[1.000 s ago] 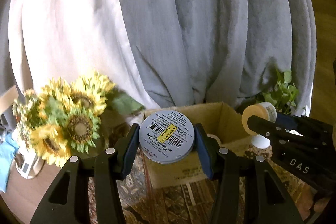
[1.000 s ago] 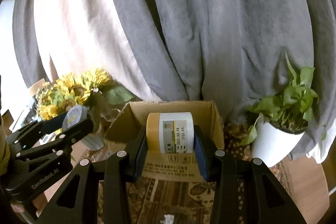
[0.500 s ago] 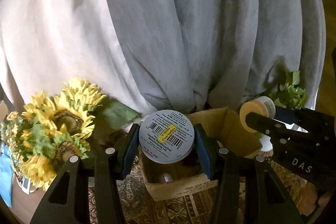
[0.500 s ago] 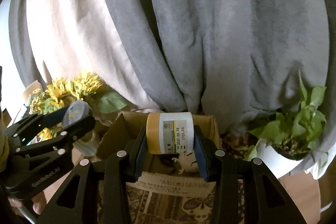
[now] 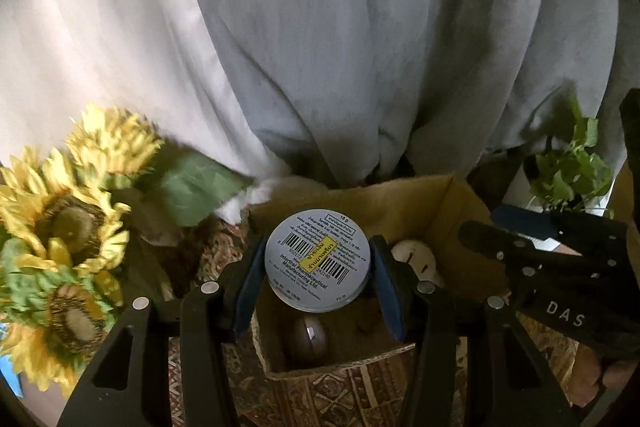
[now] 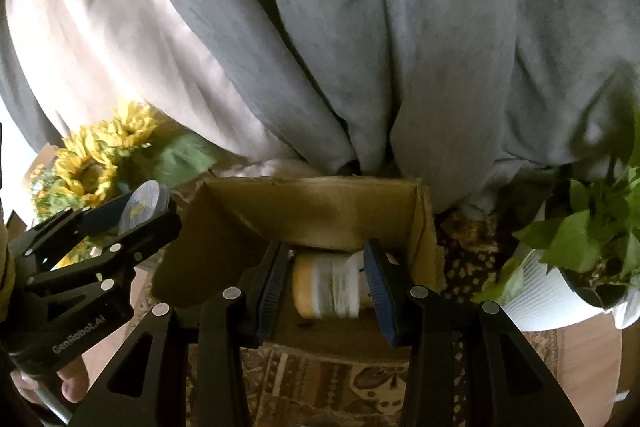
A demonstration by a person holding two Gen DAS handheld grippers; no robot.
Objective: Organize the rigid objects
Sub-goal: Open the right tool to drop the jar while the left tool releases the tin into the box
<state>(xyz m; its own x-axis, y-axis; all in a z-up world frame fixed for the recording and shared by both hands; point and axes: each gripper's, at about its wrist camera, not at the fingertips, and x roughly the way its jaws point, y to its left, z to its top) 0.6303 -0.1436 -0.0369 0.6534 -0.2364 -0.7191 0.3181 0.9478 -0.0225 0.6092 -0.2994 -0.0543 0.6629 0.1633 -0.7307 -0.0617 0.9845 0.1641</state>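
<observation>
My left gripper [image 5: 318, 253] is shut on a round grey tin [image 5: 316, 259] with a barcode label, over the left part of an open cardboard box [image 5: 460, 203]. My right gripper [image 6: 326, 259] is over the same box [image 6: 320, 211]. A small bottle [image 6: 326, 287] with a yellow cap and a white label lies blurred just beyond and below its fingertips, inside the box, with a gap to each pad. From the left wrist, the right gripper [image 5: 480, 233] shows nothing between its tips. A pale round thing [image 5: 414, 255] and a brown rounded thing [image 5: 312, 339] lie in the box.
Yellow sunflowers [image 5: 68, 227] stand left of the box. A leafy plant in a white pot [image 6: 540, 291] stands to its right. Grey and cream curtains [image 5: 360, 47] hang close behind. A patterned cloth [image 5: 340, 399] covers the table. A hand [image 6: 72, 383] holds the left gripper [image 6: 148, 211].
Both grippers have moved forward over the box and tipped downward. The bottle has left the right gripper's pads and now sits lower in the box. The tin stays gripped.
</observation>
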